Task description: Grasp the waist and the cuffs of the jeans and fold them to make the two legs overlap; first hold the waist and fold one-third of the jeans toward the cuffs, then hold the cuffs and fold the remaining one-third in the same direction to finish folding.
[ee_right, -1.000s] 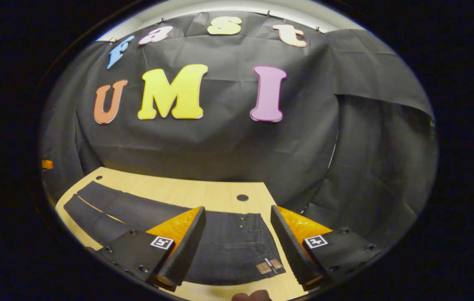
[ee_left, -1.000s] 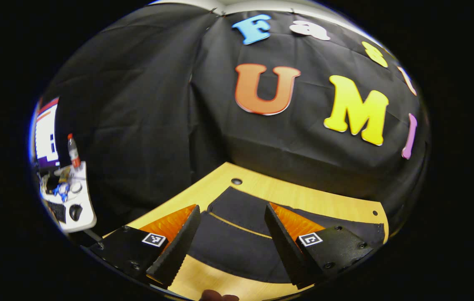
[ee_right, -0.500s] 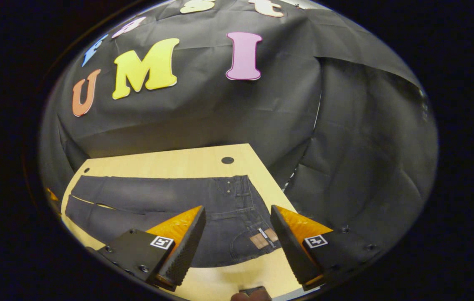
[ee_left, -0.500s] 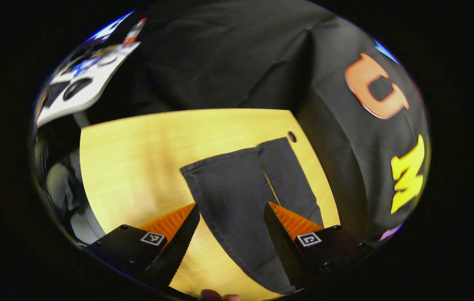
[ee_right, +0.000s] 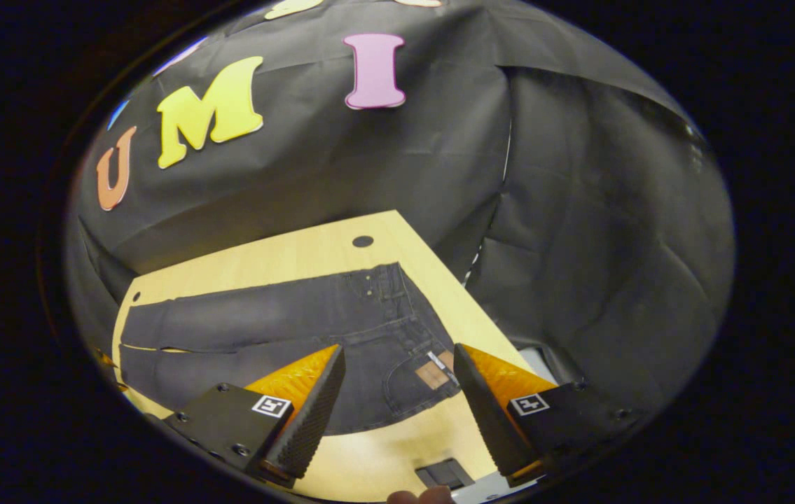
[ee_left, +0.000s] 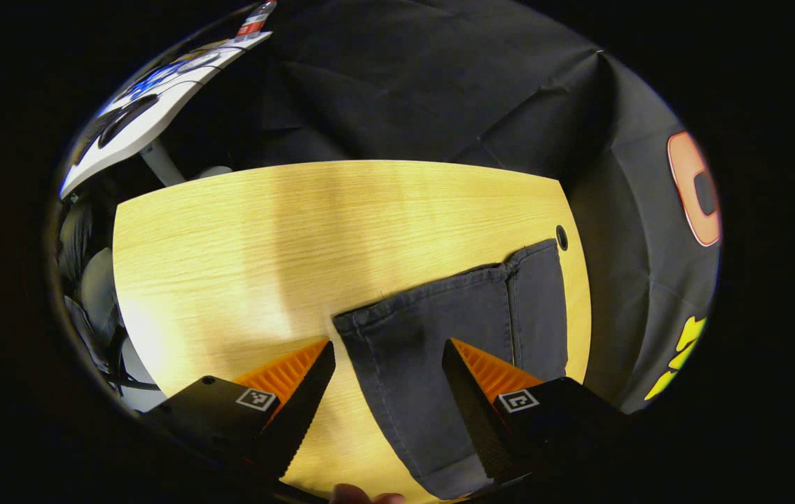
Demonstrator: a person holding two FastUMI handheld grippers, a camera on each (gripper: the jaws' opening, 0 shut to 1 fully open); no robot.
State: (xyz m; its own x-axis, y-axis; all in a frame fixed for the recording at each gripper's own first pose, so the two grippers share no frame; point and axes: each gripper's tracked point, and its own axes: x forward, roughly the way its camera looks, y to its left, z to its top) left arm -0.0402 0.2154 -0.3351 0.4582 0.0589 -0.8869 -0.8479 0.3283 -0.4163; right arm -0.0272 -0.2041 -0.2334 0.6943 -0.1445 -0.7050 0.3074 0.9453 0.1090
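Claws (ee_left: 386, 406) (ee_right: 397, 409) gape wide above limp, heavy jeans (ee_right: 285, 329) on the surface (ee_left: 243, 238); best gripped at cuffs (ee_left: 432, 294) and stiffer waist (ee_right: 415, 322).

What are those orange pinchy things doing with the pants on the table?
A person holds a pair of orange-and-black tongs in each hand above dark grey denim jeans lying flat on a light wooden table. The left tongs hang open over the cuff end of the legs. The right tongs hang open over the waist end. Nothing is gripped or folded yet; the two legs lie side by side.
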